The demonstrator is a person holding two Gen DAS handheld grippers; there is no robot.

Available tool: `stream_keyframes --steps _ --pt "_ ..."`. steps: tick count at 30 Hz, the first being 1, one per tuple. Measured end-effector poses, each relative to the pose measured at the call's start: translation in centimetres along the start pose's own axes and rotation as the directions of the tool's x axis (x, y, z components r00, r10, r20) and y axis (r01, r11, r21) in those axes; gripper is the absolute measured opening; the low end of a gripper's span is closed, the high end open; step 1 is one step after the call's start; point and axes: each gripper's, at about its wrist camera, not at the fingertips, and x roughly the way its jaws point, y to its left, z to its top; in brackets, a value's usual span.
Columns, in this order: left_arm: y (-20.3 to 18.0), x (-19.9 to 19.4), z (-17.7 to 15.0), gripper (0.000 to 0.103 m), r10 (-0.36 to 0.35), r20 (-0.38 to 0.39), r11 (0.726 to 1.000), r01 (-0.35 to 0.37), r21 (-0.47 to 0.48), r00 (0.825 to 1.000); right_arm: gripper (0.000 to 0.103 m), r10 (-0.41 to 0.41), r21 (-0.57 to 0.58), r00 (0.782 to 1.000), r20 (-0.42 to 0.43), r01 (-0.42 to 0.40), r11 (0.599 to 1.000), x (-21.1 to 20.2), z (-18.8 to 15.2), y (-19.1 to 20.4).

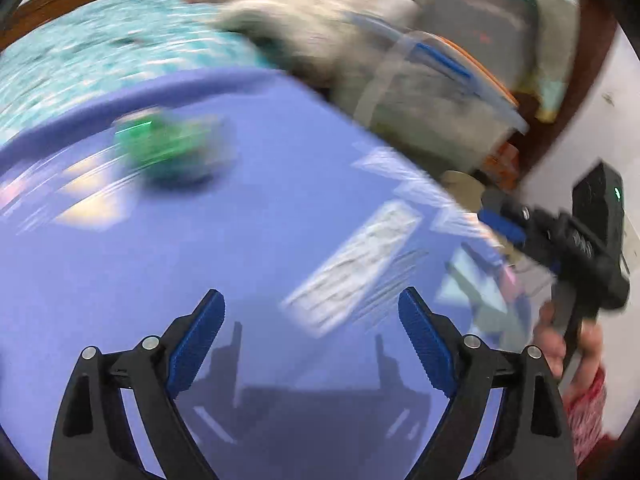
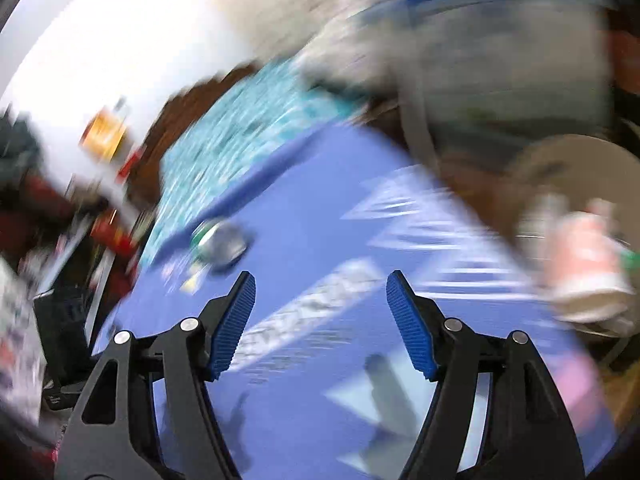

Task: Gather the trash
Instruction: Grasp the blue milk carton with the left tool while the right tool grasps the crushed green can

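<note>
Both sets of jaws apart, empty. Crumpled green-and-silver wrapper (image 1: pixel 168 148) sits near worktop's (image 1: pixel 280 208) far edge, ahead-left of left gripper (image 1: pixel 312 332) and right gripper (image 2: pixel 320 316) — left looks nearer; long axis blurred.

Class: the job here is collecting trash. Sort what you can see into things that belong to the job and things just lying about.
Job:
- green wrapper
- white packet
- pink cup
- left tool, open
- right tool, open

Lying about:
- teal cloth
- storage bins
- blue mat
</note>
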Motion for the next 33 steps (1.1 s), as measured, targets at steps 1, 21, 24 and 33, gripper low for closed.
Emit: stream_keyframes --steps 1,21,24,33 --pt "2.4 -2.3 -1.1 0.084 0.025 0.014 0.999 -0.025 -0.042 1.0 0.07 0.02 -0.041 1.0 -0.022 -0.021 0.999 1.8 0.4 2.0" --pt "28.8 -9.4 -1.8 0.086 0.245 -0.066 0.811 -0.242 -0.533 0.967 0.049 0.238 0.102 0.868 -0.435 -0.215 0.971 27.0 4.0 10.2" --pt "25.2 -7.0 -0.7 0.075 0.241 -0.067 0.861 -0.245 -0.445 0.968 0.047 0.237 0.068 0.869 -0.433 -0.231 0.971 24.8 0.9 11.6" --pt "14.3 -4.9 -3.8 0.058 0.193 -0.08 0.965 -0.204 -0.166 0.978 0.046 0.245 0.054 0.904 -0.35 -0.241 0.969 14.7 -6.4 11.9"
